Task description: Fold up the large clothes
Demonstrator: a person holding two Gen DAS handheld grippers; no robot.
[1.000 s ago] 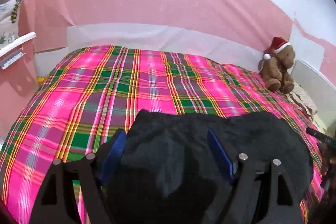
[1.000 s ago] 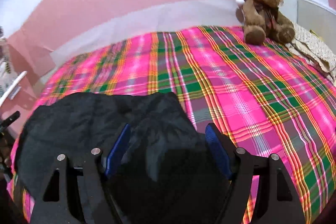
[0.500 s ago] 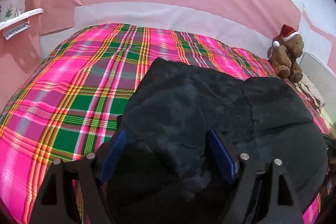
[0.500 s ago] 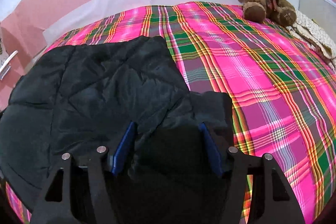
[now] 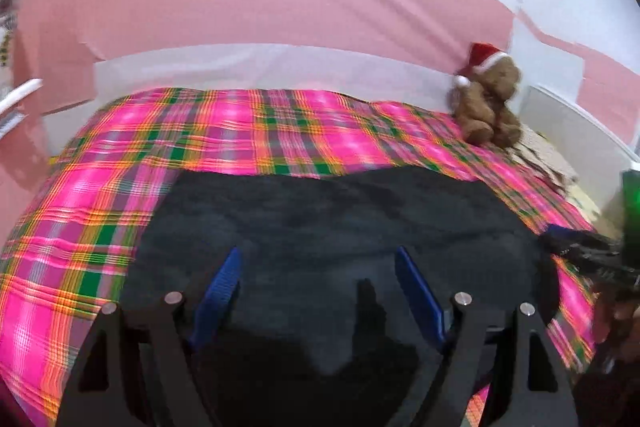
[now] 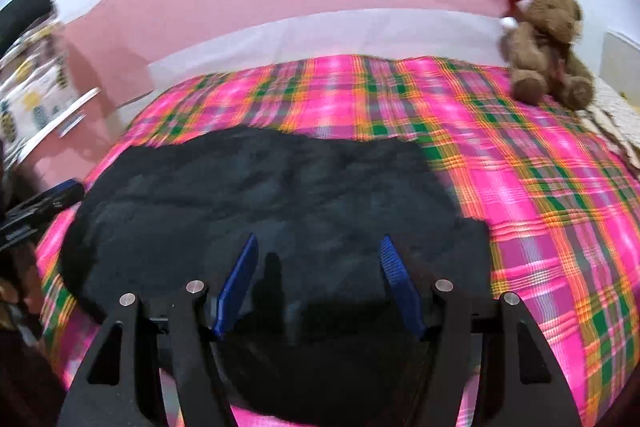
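Note:
A large black padded jacket (image 5: 340, 211) lies spread flat across the near half of a bed with a pink and green plaid cover (image 5: 240, 131). My left gripper (image 5: 318, 253) hovers over the jacket's near part, its blue pads wide apart with only flat fabric below them. In the right wrist view the same jacket (image 6: 260, 187) lies under my right gripper (image 6: 319, 239), which is also open with nothing pinched. Each gripper shows at the edge of the other's view: the right gripper (image 5: 576, 247) and the left gripper (image 6: 44, 203).
A brown teddy bear (image 6: 548, 43) in a red Santa hat sits at the far right corner of the bed. A cream patterned cloth (image 6: 612, 115) lies beside it. A pink wall with a white band runs behind the bed. The plaid cover (image 6: 540, 187) is bare to the right of the jacket.
Half a second ago jacket fabric was bunched up between both pairs of jaws. Now it lies flat and wide on the bed, and both grippers have drawn back from it.

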